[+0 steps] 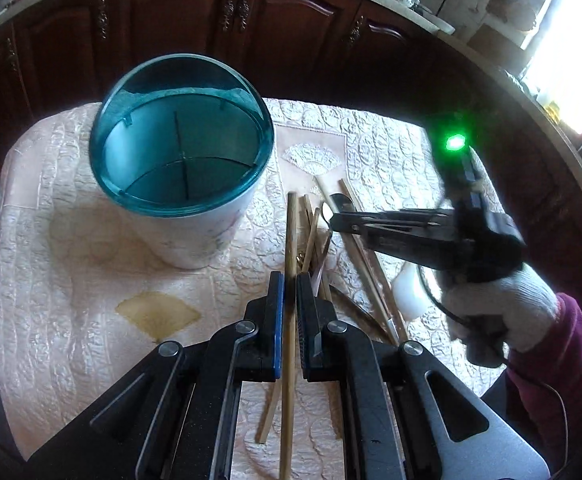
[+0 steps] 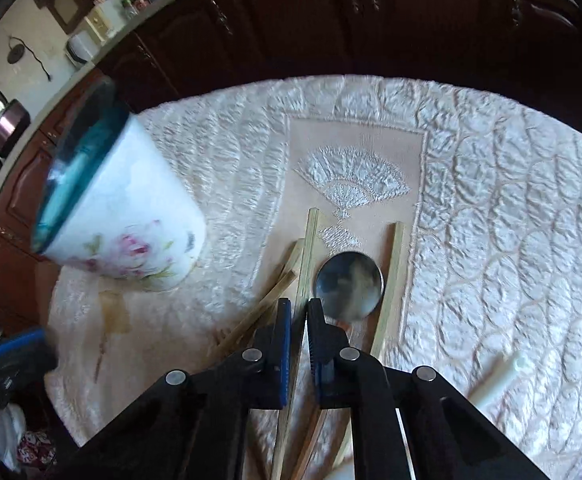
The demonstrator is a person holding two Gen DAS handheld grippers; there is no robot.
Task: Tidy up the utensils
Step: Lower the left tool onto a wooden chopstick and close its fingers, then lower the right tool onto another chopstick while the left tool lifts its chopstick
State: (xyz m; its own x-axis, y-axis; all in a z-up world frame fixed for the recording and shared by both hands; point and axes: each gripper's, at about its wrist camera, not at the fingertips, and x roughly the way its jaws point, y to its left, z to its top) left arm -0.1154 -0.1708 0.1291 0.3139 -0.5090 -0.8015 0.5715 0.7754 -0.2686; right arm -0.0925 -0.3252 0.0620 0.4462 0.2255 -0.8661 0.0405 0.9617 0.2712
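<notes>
Carefully now: your left claw [image 1: 290, 280] is clenched on one chopstick [image 1: 290, 240] and your right claw [image 2: 299, 305] pinches another chopstick [image 2: 306, 256] beside the spoon [image 2: 349, 284], all amid the loose pile on the quilted counter [image 1: 71, 280]; lift either crookedly and crossing sticks may drag along. The holder [image 1: 183, 156] stands just left of the pile; a long swinging stick could knock its rim and tip it.

White knit glove [image 1: 503, 312]; maroon sleeve [image 1: 571, 360]
</notes>
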